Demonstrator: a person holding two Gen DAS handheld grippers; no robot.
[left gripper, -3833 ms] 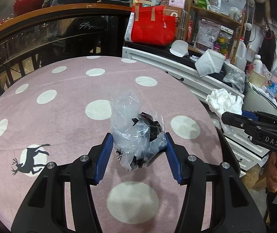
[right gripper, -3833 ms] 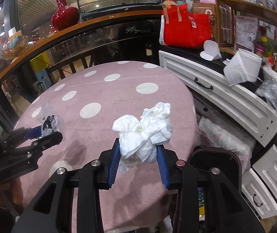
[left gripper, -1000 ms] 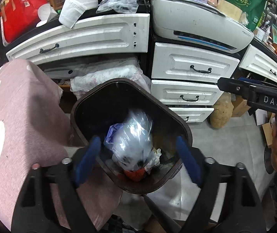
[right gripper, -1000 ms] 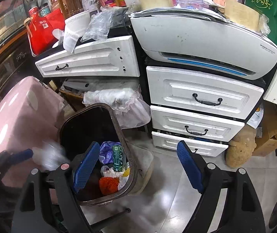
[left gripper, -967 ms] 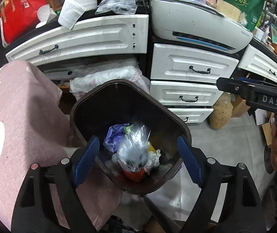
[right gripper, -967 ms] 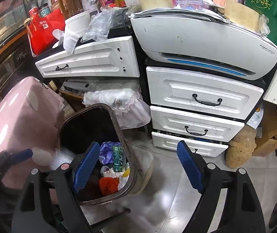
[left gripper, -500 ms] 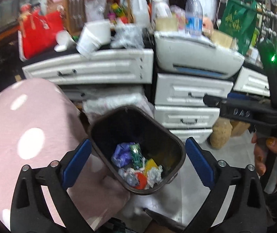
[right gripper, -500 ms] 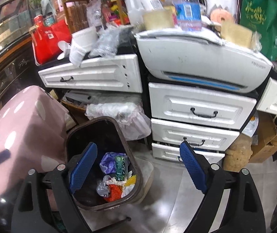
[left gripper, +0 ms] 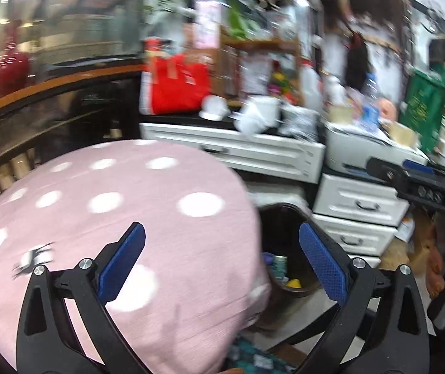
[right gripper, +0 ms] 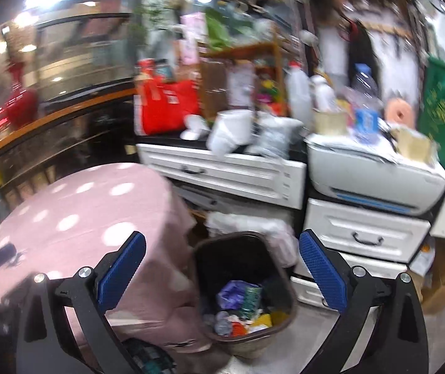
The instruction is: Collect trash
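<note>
- The left gripper [left gripper: 221, 260] has its blue-padded jaws spread as wide as they go, with nothing between them; they hang over the edge of the bench [left gripper: 147, 218], which wears a pink cloth with white dots.
- The right gripper [right gripper: 222, 268] also stands fully spread and empty; its jaws have just been opening, and the bin shows in the gap below them.
- The dark brown trash bin [right gripper: 284, 268] stands on the floor just beside the bench, below white drawers [right gripper: 368, 233].
- The trash [right gripper: 241, 308] lies at the bottom of the bin: a purple wrapper, a green packet, yellow and red scraps, and crumpled clear and white bits.
- In the left wrist view, the bin [left gripper: 284, 215] is half hidden behind the bench cloth, and only a few coloured scraps show inside.
- The right gripper [left gripper: 421, 184] shows at the right edge of that view, with a hand [left gripper: 437, 265] below it.
- Both views are blurred.
- A red bag [right gripper: 166, 109] sits on the dark counter behind, and a white printer [right gripper: 375, 177] tops the drawers.
</note>
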